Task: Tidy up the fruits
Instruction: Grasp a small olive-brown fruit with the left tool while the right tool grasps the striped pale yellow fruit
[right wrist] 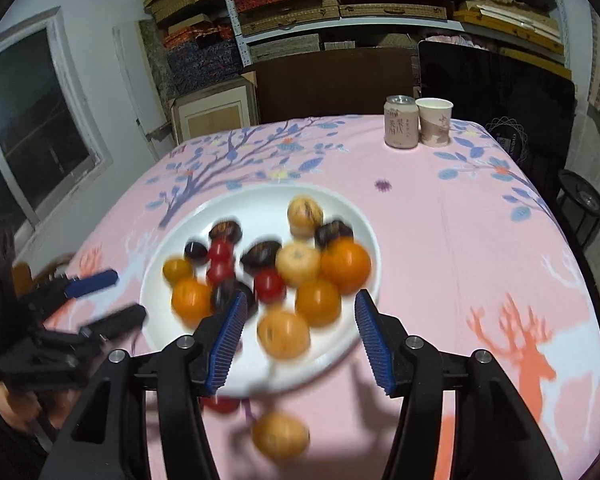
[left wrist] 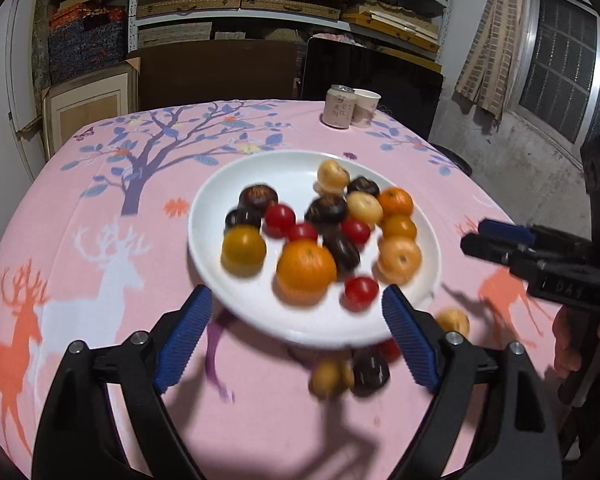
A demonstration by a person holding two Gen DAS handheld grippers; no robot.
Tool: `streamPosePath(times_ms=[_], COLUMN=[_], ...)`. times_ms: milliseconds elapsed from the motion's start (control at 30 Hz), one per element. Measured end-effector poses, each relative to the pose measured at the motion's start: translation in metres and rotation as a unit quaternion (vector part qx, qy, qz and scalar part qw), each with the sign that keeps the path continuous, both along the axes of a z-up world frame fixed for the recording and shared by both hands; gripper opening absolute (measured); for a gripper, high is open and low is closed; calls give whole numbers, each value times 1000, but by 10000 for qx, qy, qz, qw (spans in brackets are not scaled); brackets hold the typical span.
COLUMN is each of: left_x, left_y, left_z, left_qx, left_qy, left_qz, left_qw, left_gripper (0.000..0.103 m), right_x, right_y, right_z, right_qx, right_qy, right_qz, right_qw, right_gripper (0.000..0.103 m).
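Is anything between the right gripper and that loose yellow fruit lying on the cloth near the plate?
Nothing visible. The yellow fruit lies on the cloth just below the right gripper, beside the plate rim.

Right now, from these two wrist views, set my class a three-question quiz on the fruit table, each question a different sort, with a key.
1. True or false: every fruit already lies on the white plate.
2. Which stands beside the drink can at the far edge of the pink tablecloth? A) a paper cup B) a glass bottle C) a bowl
3. Fill in: the left gripper has its jaws ____ with nothing between the pads.

Key:
1. False: a few fruits, such as the yellow one, lie on the cloth in front of the plate.
2. A, the paper cup.
3. open
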State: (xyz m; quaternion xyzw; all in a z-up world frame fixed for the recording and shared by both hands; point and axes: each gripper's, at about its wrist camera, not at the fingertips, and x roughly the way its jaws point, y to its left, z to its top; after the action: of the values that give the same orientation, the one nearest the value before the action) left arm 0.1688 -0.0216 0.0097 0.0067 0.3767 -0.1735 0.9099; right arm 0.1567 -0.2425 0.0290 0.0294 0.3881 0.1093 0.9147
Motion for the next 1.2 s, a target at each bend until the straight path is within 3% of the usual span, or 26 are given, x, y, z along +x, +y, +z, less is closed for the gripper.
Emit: streamPosePath(times_ms=[167, 400, 433, 467, 567, 700, 767, 867, 1033, 1200], left_x=[-41, -64, -66, -69, -74, -74, -73, -66, -42, -22], left_y=[4, 3, 2, 1, -4, -18, -28, -35, -31, -29], left_z=[-24, -39, -40, -40, -40, -43, -48, -53, -56, -62], left_qx=[126, 307, 355, 393, 553, 864, 1245, 1598, 1457, 1410], left_qy=[101, 255, 248, 231, 190, 126, 82, 70, 282, 431], left_qz=[23, 30, 11, -19, -123, -293, -335, -346, -301, -205], left_qw=[9999, 9992, 9991, 9990, 9982, 9957, 9916, 9865, 9885, 9889], left_gripper=[95, 95, 95, 95, 95, 95, 93, 83, 82, 74], right_x=[-40, -25, -21, -19, -26, -41, -47, -49, -45, -42], right_y=[5, 28, 30, 32, 41, 28, 13, 0, -1, -8], right_z=[-35, -52, -54, -57, -58, -52, -47, -46, -50, -54], right_qx=[-297, -557, -474, -385, -573, 2, 371, 650, 824, 1019], right_qy=[112, 314, 425, 524, 467, 136, -58, -131, -38, 38], right_qz=[-91, 40, 115, 197, 234, 156, 36, -84, 9, -47], right_qw=[9995, 9979, 9979, 9977, 9970, 9998, 9993, 9978, 9966, 9948], right_gripper=[59, 59, 54, 40, 36, 36, 36, 36, 36, 36])
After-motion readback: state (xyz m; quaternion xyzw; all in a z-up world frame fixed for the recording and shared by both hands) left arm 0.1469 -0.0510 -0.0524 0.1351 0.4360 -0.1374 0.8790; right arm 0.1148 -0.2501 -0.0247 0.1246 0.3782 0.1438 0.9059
